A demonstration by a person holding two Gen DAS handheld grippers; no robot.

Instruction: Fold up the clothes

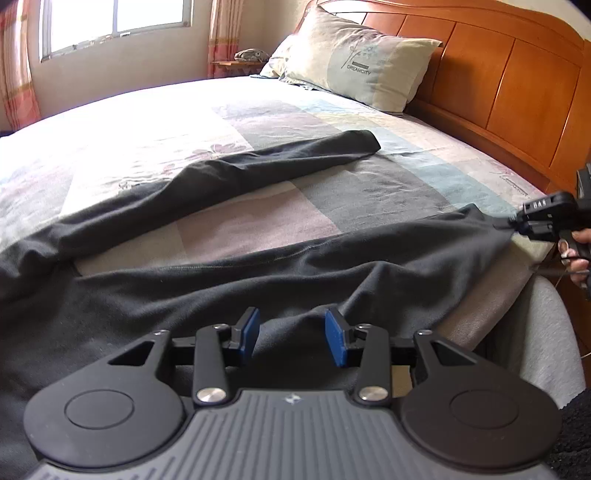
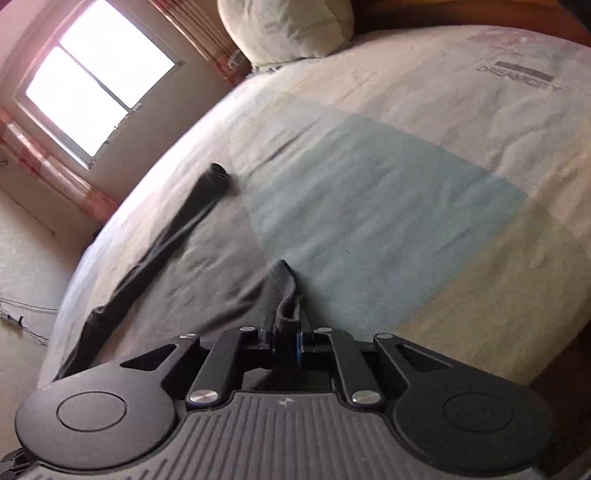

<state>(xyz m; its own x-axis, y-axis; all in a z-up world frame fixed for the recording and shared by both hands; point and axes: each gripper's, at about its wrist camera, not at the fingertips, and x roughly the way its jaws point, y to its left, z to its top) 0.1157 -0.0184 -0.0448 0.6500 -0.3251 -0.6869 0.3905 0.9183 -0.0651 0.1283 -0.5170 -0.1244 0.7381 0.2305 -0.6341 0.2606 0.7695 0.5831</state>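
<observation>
A pair of dark grey trousers (image 1: 229,273) lies spread on the bed, its two legs apart. The far leg (image 1: 258,166) runs toward the pillow, and it also shows in the right wrist view (image 2: 184,221). My left gripper (image 1: 291,332) is open, its blue pads (image 1: 249,332) just above the near leg's cloth close to the bed's front edge. My right gripper (image 2: 286,332) is shut on the near leg's hem (image 2: 288,295). In the left wrist view it (image 1: 517,225) pinches that hem at the far right, with the leg pulled out straight.
The bed has a patchwork pastel cover (image 1: 332,122). A pillow (image 1: 354,59) leans on the wooden headboard (image 1: 498,85). A window (image 1: 110,22) with curtains is at the back left. The bed's side edge (image 1: 546,332) drops away at the right.
</observation>
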